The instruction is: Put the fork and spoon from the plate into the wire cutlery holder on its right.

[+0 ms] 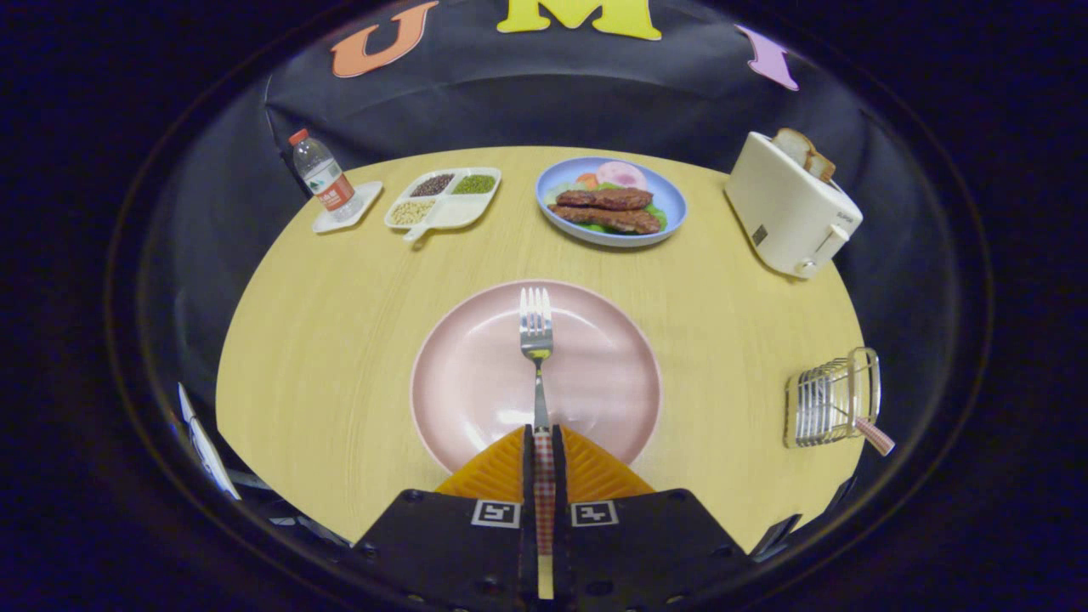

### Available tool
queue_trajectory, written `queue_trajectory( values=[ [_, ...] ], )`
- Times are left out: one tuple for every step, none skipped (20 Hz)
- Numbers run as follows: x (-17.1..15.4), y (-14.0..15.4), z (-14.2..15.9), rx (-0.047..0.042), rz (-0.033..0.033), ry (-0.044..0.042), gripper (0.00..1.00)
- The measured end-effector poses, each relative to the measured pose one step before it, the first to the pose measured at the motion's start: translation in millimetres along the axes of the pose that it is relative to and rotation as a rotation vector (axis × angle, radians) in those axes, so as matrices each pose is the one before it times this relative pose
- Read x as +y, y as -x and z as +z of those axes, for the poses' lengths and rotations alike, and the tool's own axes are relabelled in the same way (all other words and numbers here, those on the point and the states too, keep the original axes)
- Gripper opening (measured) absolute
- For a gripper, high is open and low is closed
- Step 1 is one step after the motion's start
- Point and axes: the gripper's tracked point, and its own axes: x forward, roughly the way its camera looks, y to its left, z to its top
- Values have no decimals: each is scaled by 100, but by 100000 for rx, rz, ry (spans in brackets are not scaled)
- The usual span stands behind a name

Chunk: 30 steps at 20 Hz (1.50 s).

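We note the gripper (544, 442) clamped on the fork (536, 340) handle, tines pointing ahead over the pink plate (459, 382); wire cutlery holder (833, 399) lies well to the right.

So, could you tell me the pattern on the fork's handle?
Red-and-white check on the fork handle, gripper view.

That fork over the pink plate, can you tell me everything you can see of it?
The fork looks like shiny metal, with four tines and a slim neck leading to a red-and-white checked handle. It points straight ahead from the hand-held gripper, whose two fingers are closed on the handle. Its tines sit over the middle of the pink plate; whether they touch the plate or hang just above it cannot be told. Nothing else touches it.
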Motion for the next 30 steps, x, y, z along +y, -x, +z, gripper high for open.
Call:
queue_trajectory(
  values=[
    [-1025,975,125,-133,-338,-60,7],
    [-1003,1105,96,94,240,-480,7],
    [-1077,1045,140,-328,545,-941,7],
    [-1292,994,155,-31,-93,-733,7],
    [-1364,997,126,8,-107,-878,7],
    [-1225,881,99,284,410,-960,7],
    [-1381,840,145,166,-296,-1439,7],
    [-1477,784,194,-140,-47,-1362,7],
    [-1413,732,213,-123,-471,-1198,7],
    [-1623,634,161,-146,-1233,-900,7],
    [-1737,588,244,-130,-2027,-606,7],
    [-1618,448,19,486,-2098,-590,7],
    [-1424,434,-126,1111,-1393,-641,7],
    [-1164,513,-241,1533,-692,-747,7],
    [-1018,413,-114,1222,499,-261,7],
    [-1024,354,-141,1115,-114,-24,7],
    [-1301,295,-160,1636,-1136,-598,7],
    [-1080,323,-362,2081,-716,-822,7],
    [-758,415,-185,2169,550,-666,7],
    [-751,382,-84,1771,717,-1152,7],
    [-780,309,-45,1904,497,-1613,7],
    [-716,254,59,1651,542,-1424,7],
    [-804,-9,12,2108,-494,-706,7],
    [-787,-203,-16,2402,-974,-389,7],
    [-632,-220,-31,2869,-1136,784,7],
    [-564,-249,-416,3640,-869,1289,7],
    [-361,-295,-405,4444,-107,1236,7],
    [-155,-215,-385,4812,742,710,7],
    [280,-312,-149,4086,2105,764,7],
    [320,-586,-38,3523,1859,717,7]
  ],
)
